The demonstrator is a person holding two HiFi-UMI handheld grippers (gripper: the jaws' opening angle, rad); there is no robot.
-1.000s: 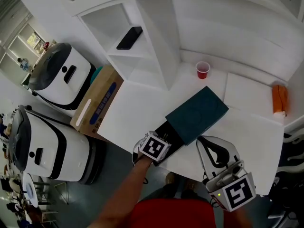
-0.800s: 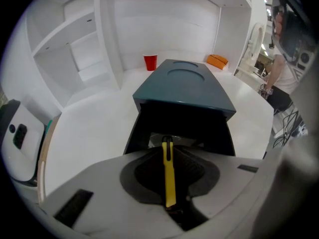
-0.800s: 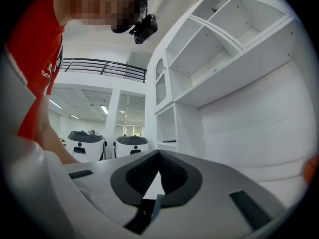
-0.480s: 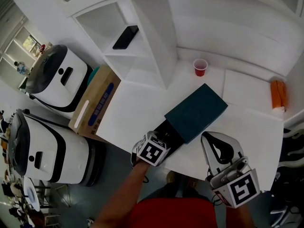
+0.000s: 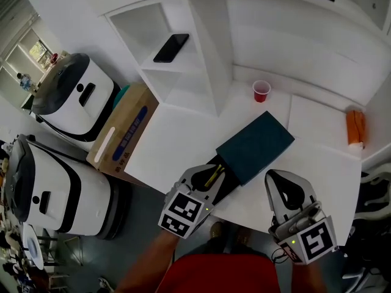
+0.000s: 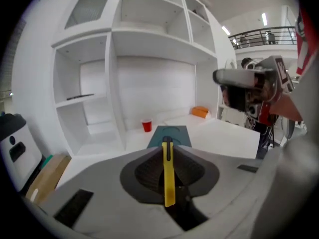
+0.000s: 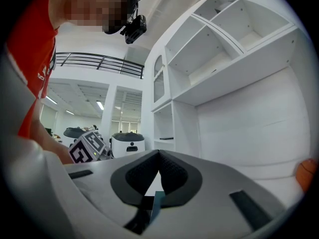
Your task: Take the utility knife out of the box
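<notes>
A dark teal box (image 5: pixel 255 146) lies on the white table (image 5: pixel 177 142), with its black inner tray (image 5: pixel 227 182) pulled out toward me. My left gripper (image 5: pixel 211 173) is raised above that open end and is shut on a yellow utility knife (image 5: pixel 214 176). In the left gripper view the knife (image 6: pixel 168 178) stands upright between the pads of the left gripper (image 6: pixel 168 144), with the box (image 6: pixel 169 133) beyond. My right gripper (image 5: pixel 282 187) rests at the table's near right, jaws together and empty. The right gripper (image 7: pixel 159 156) looks level toward the shelves.
A red cup (image 5: pixel 261 90) stands at the back of the table and an orange object (image 5: pixel 355 127) lies at its far right. A black phone (image 5: pixel 171 47) sits on a shelf. Left of the table are a cardboard box (image 5: pixel 122 130) and white machines (image 5: pixel 73 96).
My left gripper has closed and risen from the box's open tray toward me, with the yellow knife now showing between its jaws. The right gripper has stayed put.
</notes>
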